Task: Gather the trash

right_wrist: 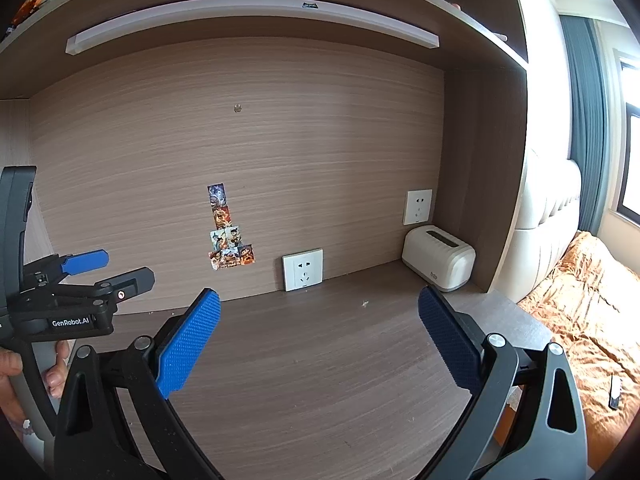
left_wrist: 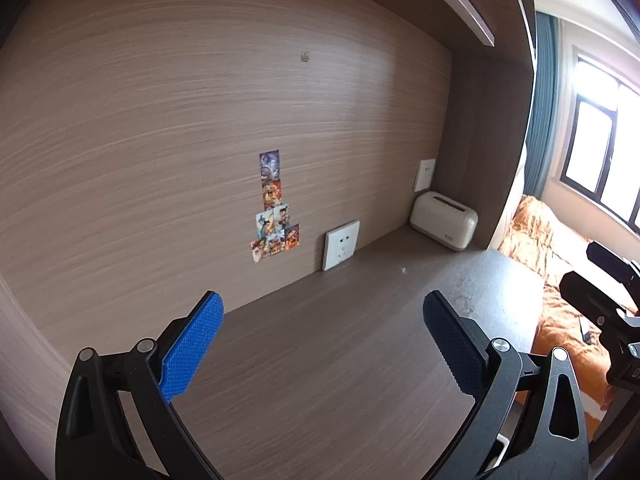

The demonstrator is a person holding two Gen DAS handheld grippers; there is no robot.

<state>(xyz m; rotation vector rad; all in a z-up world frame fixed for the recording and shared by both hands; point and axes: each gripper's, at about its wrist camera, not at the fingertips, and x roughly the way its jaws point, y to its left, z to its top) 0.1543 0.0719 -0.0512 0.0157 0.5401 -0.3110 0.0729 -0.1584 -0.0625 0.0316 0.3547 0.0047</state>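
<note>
The only trash I can make out is a tiny pale scrap [left_wrist: 403,270] [right_wrist: 365,303] lying on the dark wood desk [left_wrist: 320,360] [right_wrist: 320,380] near its back wall. My left gripper [left_wrist: 324,340] is open above the desk, with nothing between its blue pads. My right gripper [right_wrist: 320,336] is open too, and empty, hovering short of the scrap. In the right wrist view the left gripper [right_wrist: 96,272] shows at the left edge, held by a hand [right_wrist: 56,376]. Black parts of the right gripper [left_wrist: 600,304] show at the right edge of the left wrist view.
A cream box-shaped appliance [left_wrist: 444,220] [right_wrist: 438,258] stands in the desk's back right corner. A loose white socket plate [left_wrist: 341,245] [right_wrist: 302,269] leans against the wall, beside stickers [right_wrist: 228,236]. A shelf with a light bar [right_wrist: 252,12] hangs overhead. An orange bedspread [right_wrist: 580,312] lies to the right.
</note>
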